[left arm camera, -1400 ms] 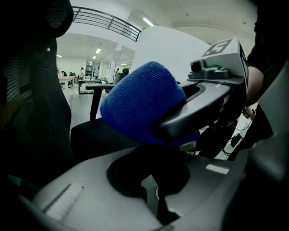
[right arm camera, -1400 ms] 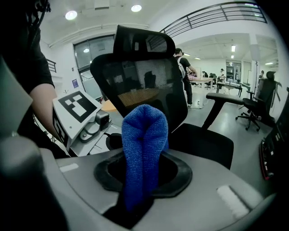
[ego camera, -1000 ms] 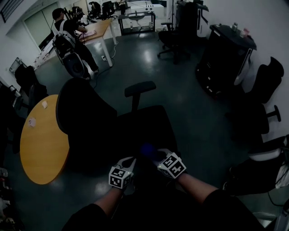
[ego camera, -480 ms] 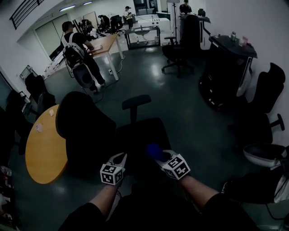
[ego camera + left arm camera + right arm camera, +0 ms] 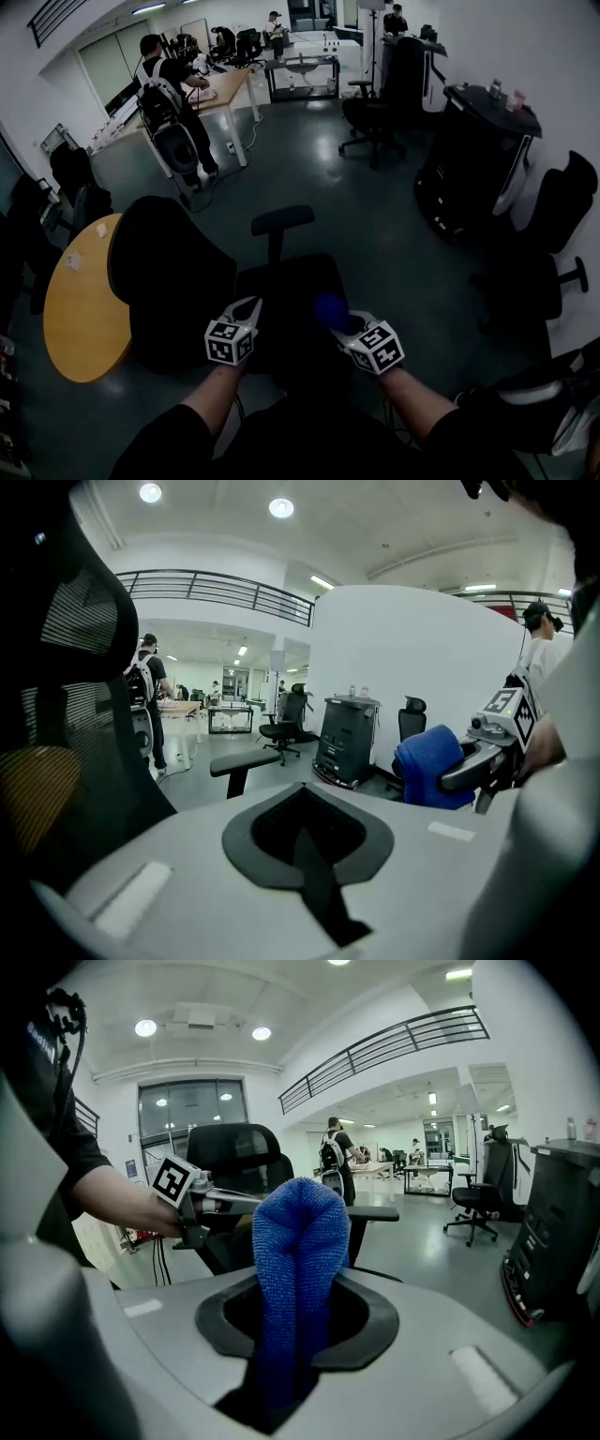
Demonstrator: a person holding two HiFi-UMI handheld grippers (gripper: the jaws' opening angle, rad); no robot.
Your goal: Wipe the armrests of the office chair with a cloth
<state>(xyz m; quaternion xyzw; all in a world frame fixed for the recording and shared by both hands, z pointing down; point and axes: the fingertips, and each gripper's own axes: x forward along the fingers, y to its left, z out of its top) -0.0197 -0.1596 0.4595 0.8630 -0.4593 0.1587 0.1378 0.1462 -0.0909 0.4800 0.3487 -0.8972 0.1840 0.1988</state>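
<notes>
In the lower centre of the head view, the right gripper is clamping its jaws on a blue cloth; in the right gripper view the cloth is standing up as a folded hump from between the two jaws at the middle of the frame; the left gripper is holding nothing, and in the left gripper view its jaws are pressing together along a thin dark seam; both grippers are hovering near each other but apart, over the black office chair, whose backrest is filling the middle left of the head view and whose seat is lying under the cloth; one armrest is standing on its post just above centre, well apart from the cloth and from both grippers; the near side of the chair is showing too dark to make out; a round wooden table is sitting at the left edge, just beside the backrest; a person with a backpack is standing at a desk in the upper left; a second chair and a dark cabinet are occupying the upper right.
</notes>
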